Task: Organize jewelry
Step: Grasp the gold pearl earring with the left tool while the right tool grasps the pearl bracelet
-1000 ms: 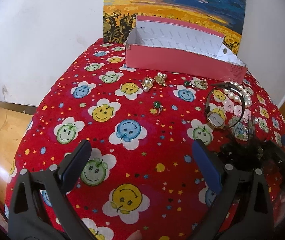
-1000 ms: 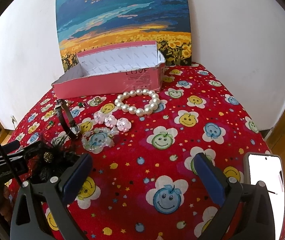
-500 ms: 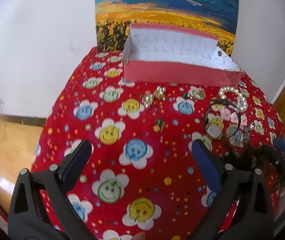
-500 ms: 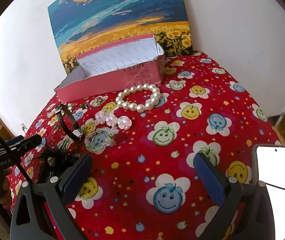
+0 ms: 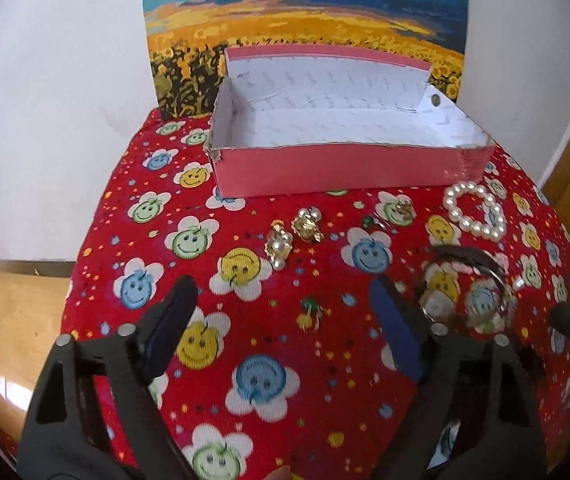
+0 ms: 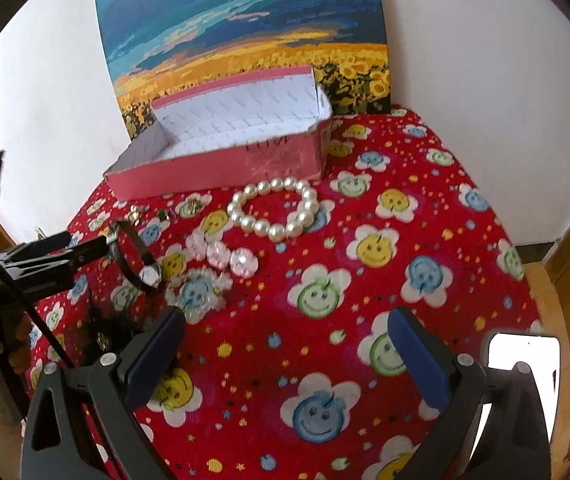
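An open pink box [image 5: 337,168] with a white lining stands at the back of the red smiley tablecloth [image 5: 245,360]. In front of it lie gold earrings [image 5: 293,236], a pearl bracelet [image 5: 475,214] and a dark-strapped watch [image 5: 445,296]. My left gripper [image 5: 285,316] hovers over the cloth with its jaws closing. A small green earring [image 5: 311,314] lies on the cloth under the gap, and the pads do not touch it. The watch sits just right of its right finger. My right gripper [image 6: 287,356] is open over bare cloth, short of the pearl bracelet [image 6: 275,210].
A sunflower painting [image 6: 245,40] leans on the white wall behind the box. Pink flower pieces [image 6: 225,254], a clear flower bracelet [image 6: 201,288] and a black feathery piece [image 6: 101,328] lie near the watch [image 6: 141,264]. A lit phone [image 6: 521,356] lies at the table's right edge.
The left gripper has moved towards the box and a little up, and its jaws have narrowed. The right gripper has shifted slightly and stays open.
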The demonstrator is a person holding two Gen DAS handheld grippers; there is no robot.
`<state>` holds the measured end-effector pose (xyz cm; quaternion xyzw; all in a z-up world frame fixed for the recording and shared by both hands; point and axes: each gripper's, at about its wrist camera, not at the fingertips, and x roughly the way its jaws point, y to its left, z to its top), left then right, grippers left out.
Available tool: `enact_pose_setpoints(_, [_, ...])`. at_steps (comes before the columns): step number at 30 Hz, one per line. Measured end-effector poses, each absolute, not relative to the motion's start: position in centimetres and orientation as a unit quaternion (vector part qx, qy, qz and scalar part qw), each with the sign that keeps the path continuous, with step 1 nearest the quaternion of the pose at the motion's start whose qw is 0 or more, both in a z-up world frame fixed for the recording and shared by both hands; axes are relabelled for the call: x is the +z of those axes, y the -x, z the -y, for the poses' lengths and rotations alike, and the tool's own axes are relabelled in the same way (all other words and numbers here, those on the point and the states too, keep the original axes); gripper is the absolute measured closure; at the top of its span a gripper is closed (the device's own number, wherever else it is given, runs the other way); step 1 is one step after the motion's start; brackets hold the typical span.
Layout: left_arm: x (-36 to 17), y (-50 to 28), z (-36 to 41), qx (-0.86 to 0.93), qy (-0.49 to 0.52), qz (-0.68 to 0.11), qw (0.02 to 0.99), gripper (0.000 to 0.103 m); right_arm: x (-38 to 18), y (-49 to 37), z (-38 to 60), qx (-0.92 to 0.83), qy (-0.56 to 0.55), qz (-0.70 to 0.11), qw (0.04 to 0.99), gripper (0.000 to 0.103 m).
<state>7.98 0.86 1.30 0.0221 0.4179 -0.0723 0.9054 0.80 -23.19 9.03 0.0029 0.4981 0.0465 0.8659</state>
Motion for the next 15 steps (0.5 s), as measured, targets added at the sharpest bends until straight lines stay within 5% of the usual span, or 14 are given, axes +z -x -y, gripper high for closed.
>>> enact_pose_setpoints(3, [0.9,-9.0,-1.0,-0.074,-0.014,-0.428,0.901,0.042,9.9,-1.5,23.6,0.049,-0.007,-0.500,0.865,0.000])
enact_pose_setpoints(15, [0.0,-11.5,-0.4,-0.092,-0.017,-0.437,0.894,0.068,10.1,-5.8,24.8,0.050,0.006,-0.550,0.834,0.000])
